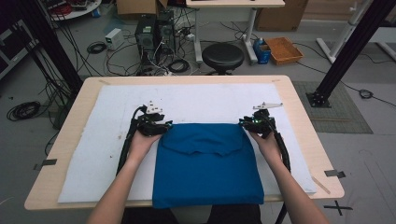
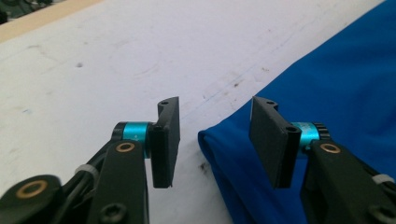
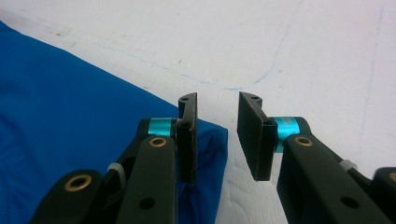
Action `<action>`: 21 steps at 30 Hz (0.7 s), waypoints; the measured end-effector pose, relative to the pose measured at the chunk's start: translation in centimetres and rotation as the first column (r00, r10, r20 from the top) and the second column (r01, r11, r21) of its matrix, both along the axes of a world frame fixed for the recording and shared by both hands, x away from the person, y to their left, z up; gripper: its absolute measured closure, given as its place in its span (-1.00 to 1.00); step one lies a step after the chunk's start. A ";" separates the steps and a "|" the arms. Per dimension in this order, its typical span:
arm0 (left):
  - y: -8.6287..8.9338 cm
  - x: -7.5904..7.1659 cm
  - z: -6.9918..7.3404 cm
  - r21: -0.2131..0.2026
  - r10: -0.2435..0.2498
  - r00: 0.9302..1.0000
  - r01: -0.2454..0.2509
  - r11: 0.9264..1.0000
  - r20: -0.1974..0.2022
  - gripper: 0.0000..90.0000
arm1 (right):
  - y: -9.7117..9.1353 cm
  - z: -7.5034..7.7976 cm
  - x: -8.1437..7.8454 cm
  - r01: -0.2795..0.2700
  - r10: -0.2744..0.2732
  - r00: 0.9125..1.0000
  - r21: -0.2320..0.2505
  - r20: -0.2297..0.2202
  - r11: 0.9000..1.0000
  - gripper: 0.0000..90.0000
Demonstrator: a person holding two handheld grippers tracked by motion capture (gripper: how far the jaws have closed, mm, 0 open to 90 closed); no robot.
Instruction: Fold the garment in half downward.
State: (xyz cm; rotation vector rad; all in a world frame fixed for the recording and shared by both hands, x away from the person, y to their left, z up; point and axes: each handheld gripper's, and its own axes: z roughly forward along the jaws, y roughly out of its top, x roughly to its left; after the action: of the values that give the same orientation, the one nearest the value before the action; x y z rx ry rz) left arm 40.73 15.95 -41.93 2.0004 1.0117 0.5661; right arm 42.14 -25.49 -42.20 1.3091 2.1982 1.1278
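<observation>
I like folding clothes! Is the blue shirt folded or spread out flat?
Folded. The blue shirt lies as a neat rectangle on the white mat, its sleeves tucked in, with doubled edges at both far corners.

Black stool (image 1: pixel 222 57); cable-strewn grey floor (image 1: pixel 93 46)

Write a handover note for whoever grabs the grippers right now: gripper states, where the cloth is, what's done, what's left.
Left gripper: open, jaws straddling the far-left corner of the blue garment, not clamped.
Right gripper: open, at the far-right corner, one jaw over the cloth, the other over the white mat; not clamped.
Garment: lies flat at the near middle of the mat, already folded into a rough rectangle, its near edge at the table's front edge.
Done: sides look tucked in.
Left: probably close both grippers on the far corners and make the next fold.
</observation>
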 end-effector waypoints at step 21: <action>0.3 -5.7 -2.8 -0.083 0.049 0.984 -0.064 0.995 -0.172 0.47 | 0.0 -1.5 -7.4 -0.044 0.046 0.997 0.026 -0.059 0.999 0.54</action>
State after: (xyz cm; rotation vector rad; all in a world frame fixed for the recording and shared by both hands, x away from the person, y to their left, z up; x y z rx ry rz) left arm 35.07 16.29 -44.72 1.9722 1.1786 0.3788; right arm 34.70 -25.54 -43.75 1.3257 2.2737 1.1497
